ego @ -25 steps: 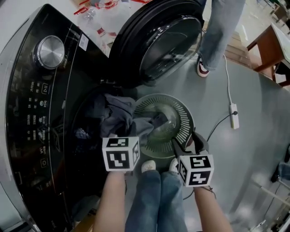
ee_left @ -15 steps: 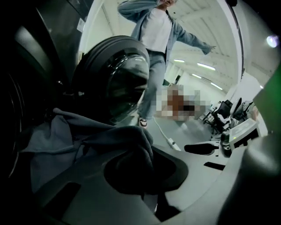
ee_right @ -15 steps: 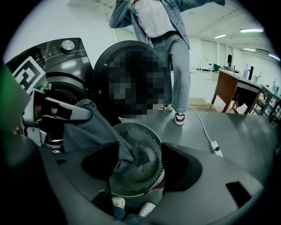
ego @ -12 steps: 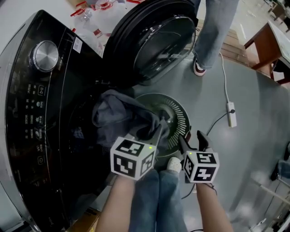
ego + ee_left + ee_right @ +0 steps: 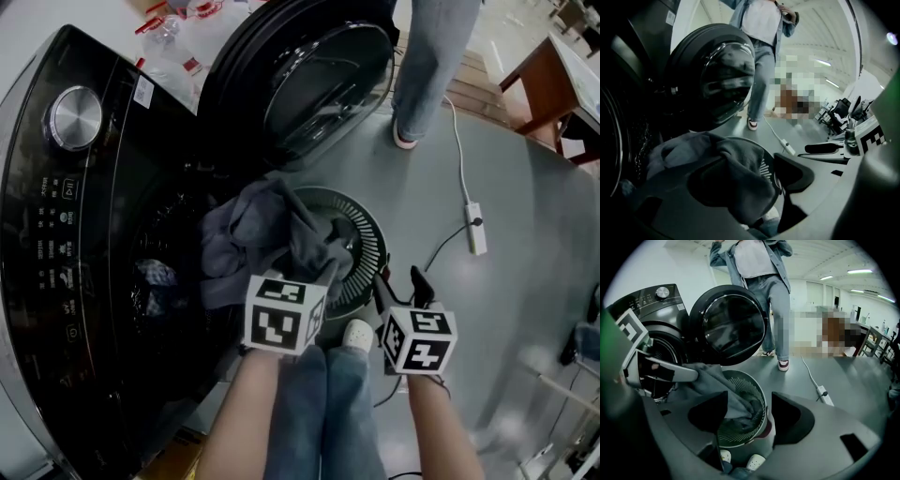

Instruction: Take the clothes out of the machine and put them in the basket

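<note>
While the grey garment (image 5: 267, 230) sags at mid-frame from the machine's (image 5: 84, 234) mouth onto the basket's (image 5: 373, 246) rim, seemingly soft, light and best taken at a bunched fold, the left gripper's (image 5: 752, 183) fingers have just been opening with cloth loose between them, the right gripper's (image 5: 398, 286) stand spread and empty at lower right, and the open door (image 5: 300, 80) crowds in above.

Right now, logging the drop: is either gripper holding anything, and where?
Nothing. The left gripper has just been opening its jaws, the grey garment loose between them over the basket; the right gripper is open and empty.
</note>
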A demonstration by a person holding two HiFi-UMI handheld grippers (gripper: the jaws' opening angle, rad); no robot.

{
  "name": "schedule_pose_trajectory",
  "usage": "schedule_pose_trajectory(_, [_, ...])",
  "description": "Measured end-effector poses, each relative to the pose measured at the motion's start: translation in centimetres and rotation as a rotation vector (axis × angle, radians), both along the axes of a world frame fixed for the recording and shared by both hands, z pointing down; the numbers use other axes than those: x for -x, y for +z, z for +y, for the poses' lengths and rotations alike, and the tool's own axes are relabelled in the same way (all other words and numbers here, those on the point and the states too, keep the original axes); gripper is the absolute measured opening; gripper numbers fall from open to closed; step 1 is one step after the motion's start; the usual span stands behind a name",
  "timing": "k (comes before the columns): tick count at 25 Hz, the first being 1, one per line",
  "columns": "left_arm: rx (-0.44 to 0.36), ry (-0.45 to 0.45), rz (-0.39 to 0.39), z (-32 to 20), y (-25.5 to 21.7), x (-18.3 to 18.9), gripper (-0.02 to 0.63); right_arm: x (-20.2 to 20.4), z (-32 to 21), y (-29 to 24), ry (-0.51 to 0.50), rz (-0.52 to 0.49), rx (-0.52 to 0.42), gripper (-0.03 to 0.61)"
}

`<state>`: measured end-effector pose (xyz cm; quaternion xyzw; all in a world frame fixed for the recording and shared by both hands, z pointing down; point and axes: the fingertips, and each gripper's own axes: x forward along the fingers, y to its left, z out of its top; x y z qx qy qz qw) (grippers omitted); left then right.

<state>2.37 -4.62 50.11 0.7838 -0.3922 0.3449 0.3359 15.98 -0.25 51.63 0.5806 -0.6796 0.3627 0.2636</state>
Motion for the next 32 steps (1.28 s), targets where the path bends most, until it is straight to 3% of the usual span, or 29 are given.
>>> schedule_pose_trajectory(1, [0.009,-0.006,-0.02,0.1,0.4,0.4,0.33,0.0,0.1,0.0,0.002,-0.001,0.002,0.291])
schedule_pose_trajectory(4, [-0.007,-0.007,-0.1,0.1,1.3,2.1,0.368,0.3,0.3,0.1,0.001,-0.004,0.005,0.29])
schedule_pose_trajectory(11, [-0.02,-0.033,-0.239,0.4,2.8,6.9,0.402,1.2,0.2,0.4,-0.013,0.0,0.008,0.285])
schedule_pose_trajectory(23, [0.002,-0.083,-0.388,1.5,5.1,14.6,0.413,3.4,0.1,1.4,-0.04,0.008,0.026,0.278])
schedule_pose_trajectory(32, [-0.006,-0.273,-0.523,2.6,6.6,22.5,0.413,7.5,0.0,3.5,-0.122,0.002,0.039,0.27])
